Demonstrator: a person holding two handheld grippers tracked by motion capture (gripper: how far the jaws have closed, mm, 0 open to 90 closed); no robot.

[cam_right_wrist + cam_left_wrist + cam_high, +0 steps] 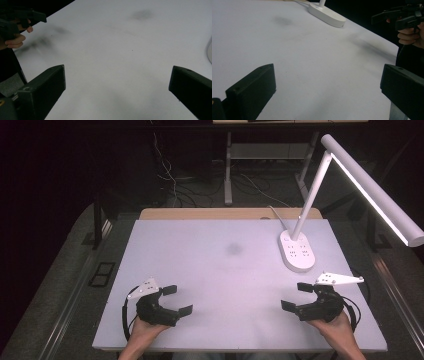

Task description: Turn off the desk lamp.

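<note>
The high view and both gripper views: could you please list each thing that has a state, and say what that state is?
left gripper: open, fingers spread wide, holding nothing, above the table.
right gripper: open, holding nothing.
desk lamp: switched on, upright, base on the table's far right.
table: white top with a dark smudge near the middle.

Right hand-held gripper jaws wide apart above white table.

White table, bare but for faint dark smudge near centre. White desk lamp at far right; oval base on tabletop, lit bar angled out past right edge. Cables on dark floor behind table.
</note>
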